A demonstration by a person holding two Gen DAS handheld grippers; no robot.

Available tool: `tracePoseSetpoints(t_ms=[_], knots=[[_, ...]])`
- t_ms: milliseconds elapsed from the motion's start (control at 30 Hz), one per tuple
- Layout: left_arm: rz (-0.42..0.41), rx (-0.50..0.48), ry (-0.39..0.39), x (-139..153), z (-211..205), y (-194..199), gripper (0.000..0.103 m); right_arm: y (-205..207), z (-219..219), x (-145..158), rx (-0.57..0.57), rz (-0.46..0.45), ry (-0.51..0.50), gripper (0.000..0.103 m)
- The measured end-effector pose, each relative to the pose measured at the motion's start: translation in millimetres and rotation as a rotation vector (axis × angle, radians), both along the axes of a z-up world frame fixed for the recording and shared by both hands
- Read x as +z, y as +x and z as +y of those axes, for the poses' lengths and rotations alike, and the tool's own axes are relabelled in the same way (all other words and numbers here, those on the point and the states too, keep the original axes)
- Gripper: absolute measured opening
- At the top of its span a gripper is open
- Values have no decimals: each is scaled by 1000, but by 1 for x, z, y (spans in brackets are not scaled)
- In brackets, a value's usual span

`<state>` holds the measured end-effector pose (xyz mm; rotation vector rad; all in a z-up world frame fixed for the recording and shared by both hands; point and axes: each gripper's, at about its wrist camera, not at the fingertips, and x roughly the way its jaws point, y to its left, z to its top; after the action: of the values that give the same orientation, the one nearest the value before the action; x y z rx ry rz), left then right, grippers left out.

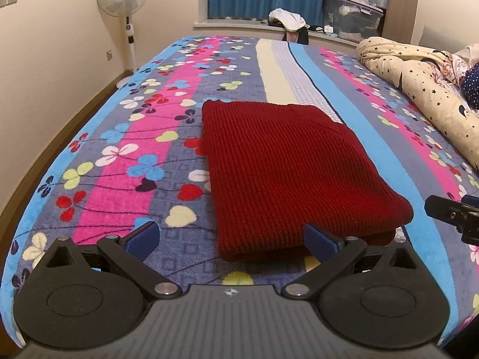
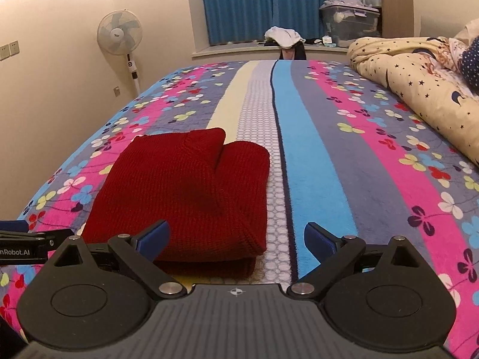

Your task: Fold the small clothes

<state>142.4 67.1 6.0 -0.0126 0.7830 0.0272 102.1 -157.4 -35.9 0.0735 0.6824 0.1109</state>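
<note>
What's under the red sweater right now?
The red sweater lies folded on the floral blanket, whose stripes run beneath it. Whether anything else sits under it is hidden.

We look along a bed (image 1: 89,215) covered by a fleecy blanket (image 2: 314,161) striped lengthwise in pink, grey, cream, white and bright blue, with clover-like flowers scattered over the pink and grey bands. On the blanket lies a dark red knitted sweater (image 1: 287,167), folded into a thick rectangle with its layers stacked flat; in the right wrist view we see a fold line running across its top and a doubled edge at the near end. It sits mostly on the grey and white bands. Well apart from it, along one side of the bed, lies a bunched cream quilt (image 2: 419,83) printed with small dark stars.
</note>
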Motion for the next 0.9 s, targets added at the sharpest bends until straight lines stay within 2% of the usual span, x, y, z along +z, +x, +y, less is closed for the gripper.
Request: tracePoseSetpoints(t_ms=[900], knots=[[-9, -12, 2, 1, -3, -4, 102, -1, 3, 0, 32, 7, -3, 97]])
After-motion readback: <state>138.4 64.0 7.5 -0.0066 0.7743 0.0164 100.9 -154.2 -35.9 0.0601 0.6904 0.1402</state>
